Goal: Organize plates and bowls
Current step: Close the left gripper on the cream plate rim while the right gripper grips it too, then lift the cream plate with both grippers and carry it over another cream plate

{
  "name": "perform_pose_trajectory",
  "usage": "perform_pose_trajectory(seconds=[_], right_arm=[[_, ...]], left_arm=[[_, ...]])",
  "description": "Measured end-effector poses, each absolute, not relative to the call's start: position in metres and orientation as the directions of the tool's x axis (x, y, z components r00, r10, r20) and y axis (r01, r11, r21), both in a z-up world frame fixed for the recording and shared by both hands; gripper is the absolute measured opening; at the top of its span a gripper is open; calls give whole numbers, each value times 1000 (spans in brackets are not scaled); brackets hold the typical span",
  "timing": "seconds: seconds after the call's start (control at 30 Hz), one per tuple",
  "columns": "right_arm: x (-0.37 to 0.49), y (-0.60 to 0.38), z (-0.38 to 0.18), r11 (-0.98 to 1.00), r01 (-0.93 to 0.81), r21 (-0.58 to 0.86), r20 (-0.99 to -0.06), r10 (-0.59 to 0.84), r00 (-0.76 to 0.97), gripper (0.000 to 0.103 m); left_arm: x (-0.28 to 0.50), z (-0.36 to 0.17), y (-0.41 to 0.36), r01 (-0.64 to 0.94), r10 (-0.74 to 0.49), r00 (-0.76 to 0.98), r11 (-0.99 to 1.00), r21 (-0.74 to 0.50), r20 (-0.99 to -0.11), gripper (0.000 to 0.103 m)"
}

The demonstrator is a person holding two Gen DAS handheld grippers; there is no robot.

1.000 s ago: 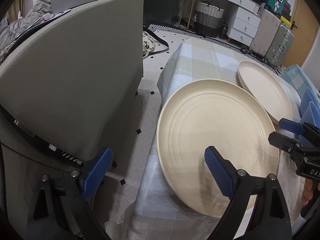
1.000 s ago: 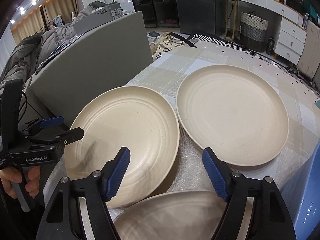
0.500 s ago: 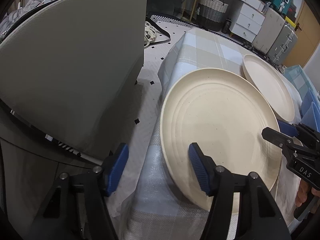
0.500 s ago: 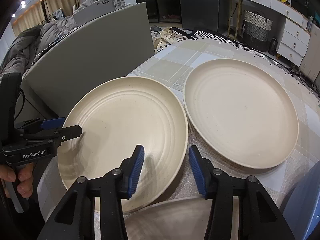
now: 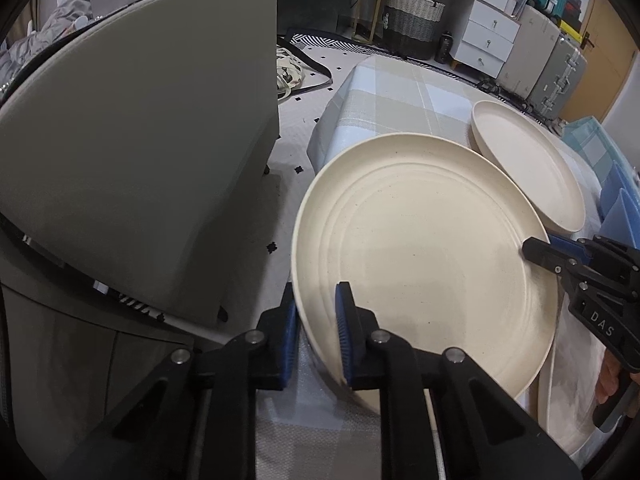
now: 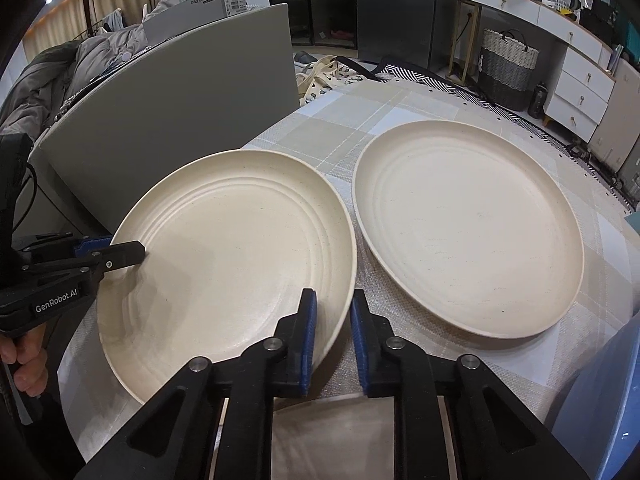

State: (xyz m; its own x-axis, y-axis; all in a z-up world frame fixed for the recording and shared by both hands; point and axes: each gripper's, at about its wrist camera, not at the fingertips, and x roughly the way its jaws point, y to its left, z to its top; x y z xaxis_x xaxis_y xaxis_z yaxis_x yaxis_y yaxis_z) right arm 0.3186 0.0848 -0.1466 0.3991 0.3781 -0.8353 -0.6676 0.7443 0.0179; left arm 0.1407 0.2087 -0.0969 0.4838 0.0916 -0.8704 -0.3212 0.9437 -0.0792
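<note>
A ridged cream plate (image 5: pixel 420 264) (image 6: pixel 232 256) lies at the left edge of the checked tablecloth (image 6: pixel 380 120). My left gripper (image 5: pixel 316 320) is closing on its left rim, and the blue pads press the rim from both sides. My right gripper (image 6: pixel 333 328) is closing on the opposite rim, which is pinched between its pads. Each gripper shows in the other's view: the right gripper (image 5: pixel 536 248) and the left gripper (image 6: pixel 132 254). A second cream plate (image 6: pixel 468 232) (image 5: pixel 528 168) lies flat just beyond. Part of a third plate (image 6: pixel 340 432) shows under my right gripper.
A grey chair back (image 5: pixel 140 120) (image 6: pixel 180 80) stands close to the table's left side. A blue container (image 6: pixel 600 400) (image 5: pixel 620 208) sits at the right edge of the table. Drawers, a basket and suitcases line the far wall.
Both grippers went from wide open to clamped on opposite rims of the near plate. The hands barely shifted.
</note>
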Motion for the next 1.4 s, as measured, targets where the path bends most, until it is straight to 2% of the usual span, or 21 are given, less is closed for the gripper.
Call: perform_pose_trajectory(seconds=[0.7,1.4], right_arm=[[306,81,-130,736,-677,4,-812,397,427,14],[269,56,-72,746,-666,-18,-758,424,496,14]], left_arm=[[133,-80,209,-343,120,523,936,-79,-844,15],[111,-38,201,-322,111,604,940,-115,-790,15]])
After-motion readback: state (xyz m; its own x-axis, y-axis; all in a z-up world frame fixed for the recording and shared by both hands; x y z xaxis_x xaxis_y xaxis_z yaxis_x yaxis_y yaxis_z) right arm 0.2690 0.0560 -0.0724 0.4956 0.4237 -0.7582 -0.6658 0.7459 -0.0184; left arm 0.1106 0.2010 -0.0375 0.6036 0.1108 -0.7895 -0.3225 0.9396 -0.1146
